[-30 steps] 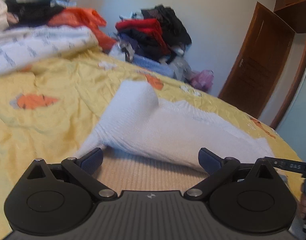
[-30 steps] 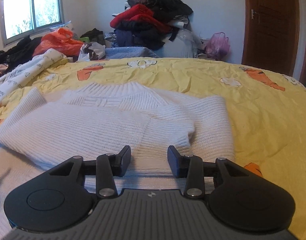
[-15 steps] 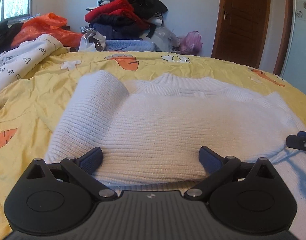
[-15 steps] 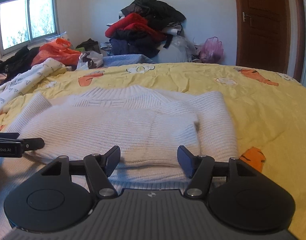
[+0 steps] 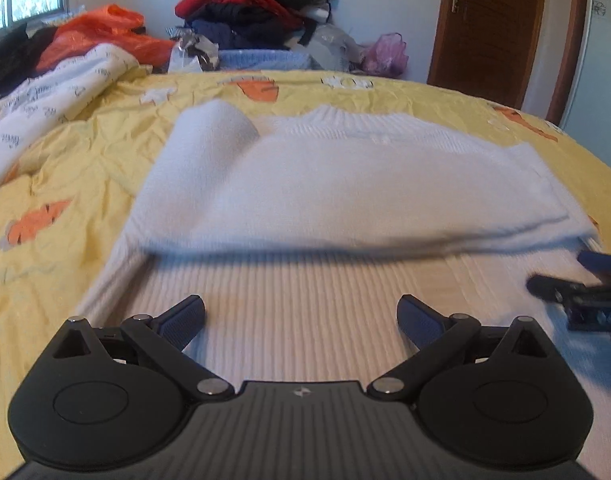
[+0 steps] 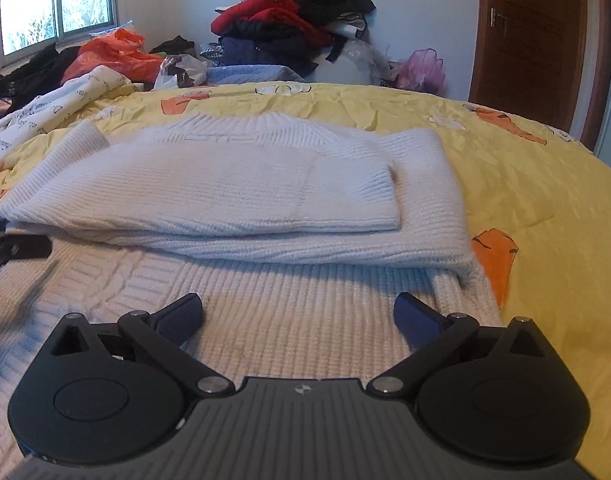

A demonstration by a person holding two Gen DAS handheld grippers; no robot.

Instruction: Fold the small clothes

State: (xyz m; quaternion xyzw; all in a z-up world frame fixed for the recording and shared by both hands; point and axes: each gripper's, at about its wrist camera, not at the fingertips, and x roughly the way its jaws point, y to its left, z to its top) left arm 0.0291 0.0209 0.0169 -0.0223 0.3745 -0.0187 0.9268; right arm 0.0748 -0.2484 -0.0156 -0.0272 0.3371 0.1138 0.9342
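A white knit sweater (image 5: 345,184) lies on the yellow bedspread (image 5: 85,152), its sleeves folded across the chest and its lower body spread flat towards me. It also shows in the right wrist view (image 6: 233,184). My left gripper (image 5: 301,316) is open and empty just above the sweater's lower part. My right gripper (image 6: 297,314) is open and empty over the same lower part, near its right edge. The right gripper's tip shows at the right edge of the left wrist view (image 5: 577,292).
A pile of dark and red clothes (image 6: 289,20) stands against the far wall. An orange bag (image 6: 109,54) and a printed white cloth (image 6: 53,108) lie at the back left. A brown door (image 6: 533,40) is at the right.
Both grippers have pulled back from the folded sleeves towards the sweater's lower part. The right gripper has opened wider. The sleeve now lies flat across the chest.
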